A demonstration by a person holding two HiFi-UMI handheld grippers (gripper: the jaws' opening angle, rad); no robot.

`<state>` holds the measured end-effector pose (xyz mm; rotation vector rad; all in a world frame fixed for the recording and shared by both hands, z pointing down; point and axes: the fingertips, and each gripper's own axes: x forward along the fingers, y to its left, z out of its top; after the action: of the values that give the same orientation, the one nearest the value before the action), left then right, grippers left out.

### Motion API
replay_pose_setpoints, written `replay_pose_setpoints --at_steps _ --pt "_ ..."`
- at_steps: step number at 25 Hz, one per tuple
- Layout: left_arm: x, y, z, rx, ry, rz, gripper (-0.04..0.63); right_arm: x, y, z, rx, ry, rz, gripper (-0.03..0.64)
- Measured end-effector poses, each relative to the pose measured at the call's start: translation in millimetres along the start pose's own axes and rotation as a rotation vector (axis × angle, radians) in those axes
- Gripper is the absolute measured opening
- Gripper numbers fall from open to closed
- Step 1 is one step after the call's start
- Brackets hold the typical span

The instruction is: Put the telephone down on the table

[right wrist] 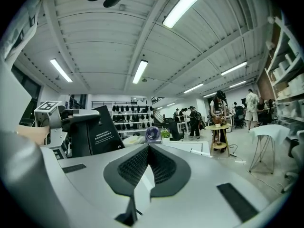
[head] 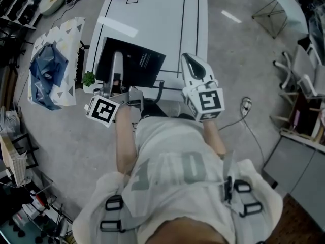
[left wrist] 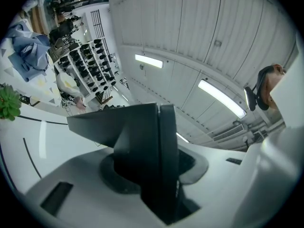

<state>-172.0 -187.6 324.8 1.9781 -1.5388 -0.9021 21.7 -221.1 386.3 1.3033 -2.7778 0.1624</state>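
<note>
Left claw point(left wrist: 159, 141) clamped on telephone point(head: 133, 64), right claw point(right wrist: 148, 148) empty.
Telephone is a black flat slab with white print, gripped by its left edge between the left claw's pads and held tilted over the near end of the white worktop point(head: 152, 14); can't tell if its lower edge touches the surface. Right claw's pads are together with nothing between them; it sits just right of the telephone over the same near end, not touching it. Both claws point away from the person point(head: 172, 187), marker cubes toward the body. A small green plant point(head: 89, 78) sits at the worktop's near-left corner, beside the left claw. Grey floor all round.
</note>
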Motion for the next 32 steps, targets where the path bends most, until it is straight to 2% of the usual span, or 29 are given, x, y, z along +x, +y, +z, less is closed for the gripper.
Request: replay_pose_setpoints --at_steps 7,15,22,26,28,30,32 --pt "12 10 -1 -0.022 -0.006 -0.005 0.166 11 2 1 -0.028 0.009 0.012 0.008" --pt "32 25 -4 -0.055 0.015 -0.014 0.166 25 -13 -11 -0.014 0.053 -0.039 0.008" --pt "52 60 -16 -0.169 0.065 0.056 0.166 45 -23 -25 0.048 0.127 -0.088 0.008" --pt "59 86 -27 -0.114 0.140 0.136 0.166 54 -25 -35 0.052 0.158 -0.112 0.008" --pt "64 96 -33 -0.078 0.176 0.148 0.166 57 -26 -40 0.055 0.172 -0.120 0.008" --pt "71 103 -39 -0.076 0.193 0.139 0.166 58 -26 -44 0.055 0.184 -0.128 0.008" --pt "73 115 -45 -0.086 0.211 0.161 0.166 60 -27 -48 0.055 0.199 -0.136 0.008"
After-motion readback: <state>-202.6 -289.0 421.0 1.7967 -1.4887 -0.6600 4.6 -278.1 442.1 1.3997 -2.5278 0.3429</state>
